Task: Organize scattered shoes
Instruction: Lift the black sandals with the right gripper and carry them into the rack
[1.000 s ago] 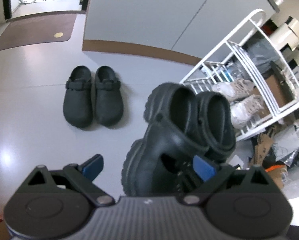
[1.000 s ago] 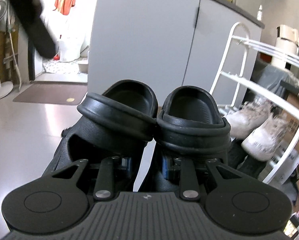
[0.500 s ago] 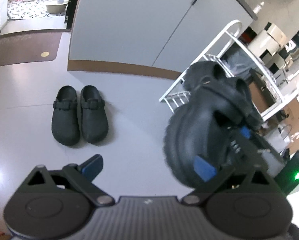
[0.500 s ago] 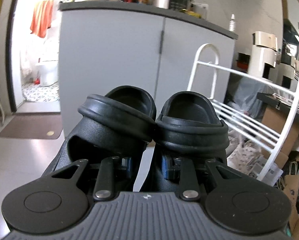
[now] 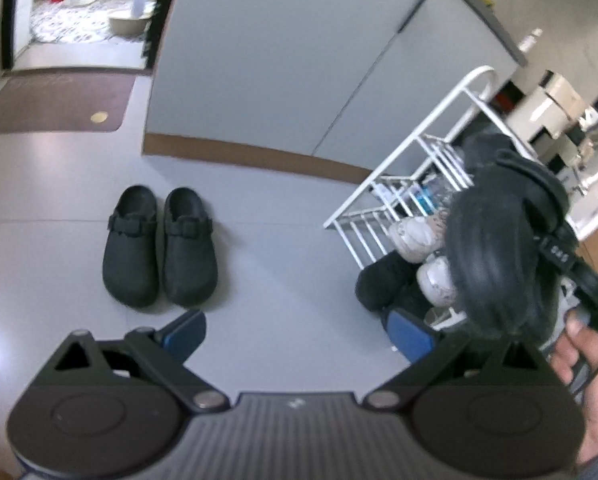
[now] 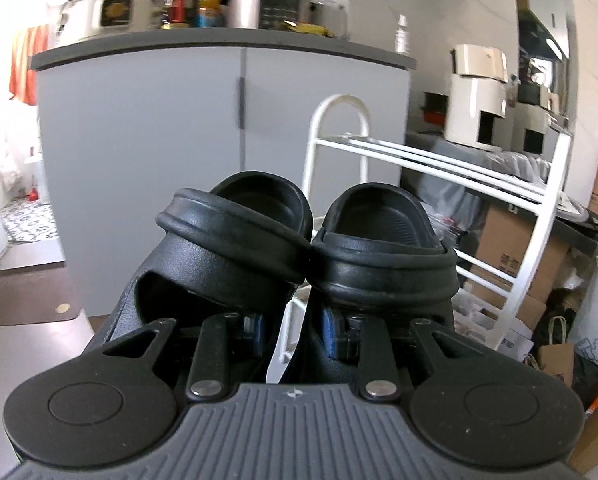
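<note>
My right gripper (image 6: 293, 330) is shut on a pair of black rubber clogs (image 6: 307, 240), pinching their inner walls together, heels toward the camera. It holds them in the air in front of the white shoe rack (image 6: 431, 152). In the left wrist view the same black clogs (image 5: 495, 248) hang at the right, held up by a hand (image 5: 579, 352) beside the white rack (image 5: 415, 184). My left gripper (image 5: 295, 330) is open over the floor with nothing between its blue pads. A second pair of black clogs (image 5: 159, 246) stands side by side on the floor ahead of it.
White sneakers (image 5: 419, 248) sit on the rack's lower shelf, with a dark shoe (image 5: 383, 284) at its foot. A grey cabinet (image 6: 219, 128) stands behind the rack. A brown doormat (image 5: 55, 102) lies at the far left. Cardboard boxes (image 6: 511, 248) and bags crowd the right.
The right gripper has lifted the held clogs up and to the right toward the rack. The left gripper stayed open, tilting up slightly; the clogs on the floor did not move.
</note>
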`<state>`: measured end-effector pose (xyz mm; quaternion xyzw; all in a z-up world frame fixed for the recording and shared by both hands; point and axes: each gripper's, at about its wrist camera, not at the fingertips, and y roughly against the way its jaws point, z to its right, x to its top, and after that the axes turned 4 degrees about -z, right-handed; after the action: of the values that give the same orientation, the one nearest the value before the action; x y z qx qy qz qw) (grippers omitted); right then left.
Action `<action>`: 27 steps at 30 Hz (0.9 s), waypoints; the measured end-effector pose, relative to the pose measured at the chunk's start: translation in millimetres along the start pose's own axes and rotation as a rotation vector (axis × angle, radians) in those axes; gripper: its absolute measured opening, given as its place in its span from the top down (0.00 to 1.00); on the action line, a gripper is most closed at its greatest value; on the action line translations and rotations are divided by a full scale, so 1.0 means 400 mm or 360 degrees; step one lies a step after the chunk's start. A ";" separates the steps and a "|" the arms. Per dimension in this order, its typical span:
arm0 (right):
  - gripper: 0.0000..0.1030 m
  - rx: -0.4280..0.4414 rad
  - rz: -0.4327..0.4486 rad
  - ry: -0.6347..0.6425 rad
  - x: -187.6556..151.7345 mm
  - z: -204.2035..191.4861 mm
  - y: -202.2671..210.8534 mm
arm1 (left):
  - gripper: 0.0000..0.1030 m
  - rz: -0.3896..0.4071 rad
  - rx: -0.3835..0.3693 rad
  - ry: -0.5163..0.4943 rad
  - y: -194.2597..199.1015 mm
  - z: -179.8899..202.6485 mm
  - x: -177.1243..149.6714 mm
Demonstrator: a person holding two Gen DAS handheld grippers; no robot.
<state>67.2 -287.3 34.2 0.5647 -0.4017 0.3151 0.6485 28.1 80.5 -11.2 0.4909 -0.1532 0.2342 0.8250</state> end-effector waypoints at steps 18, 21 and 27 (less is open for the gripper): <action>0.71 -0.0318 -0.0022 -0.0351 0.096 0.194 -0.324 | 0.04 -0.0189 0.0078 -0.0024 -0.130 0.023 0.011; 0.71 -0.0400 -0.0009 -0.0379 0.112 0.205 -0.367 | 0.04 -0.0232 0.0105 -0.0042 -0.154 0.031 0.012; 0.71 -0.0486 -0.0003 -0.0530 0.138 0.238 -0.433 | 0.04 -0.0253 0.0134 0.0038 -0.194 0.021 0.027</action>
<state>227.4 -411.9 3.3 0.5046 -0.5458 0.1524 0.6514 78.6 43.9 -59.1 0.5329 -0.0939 0.1799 0.8215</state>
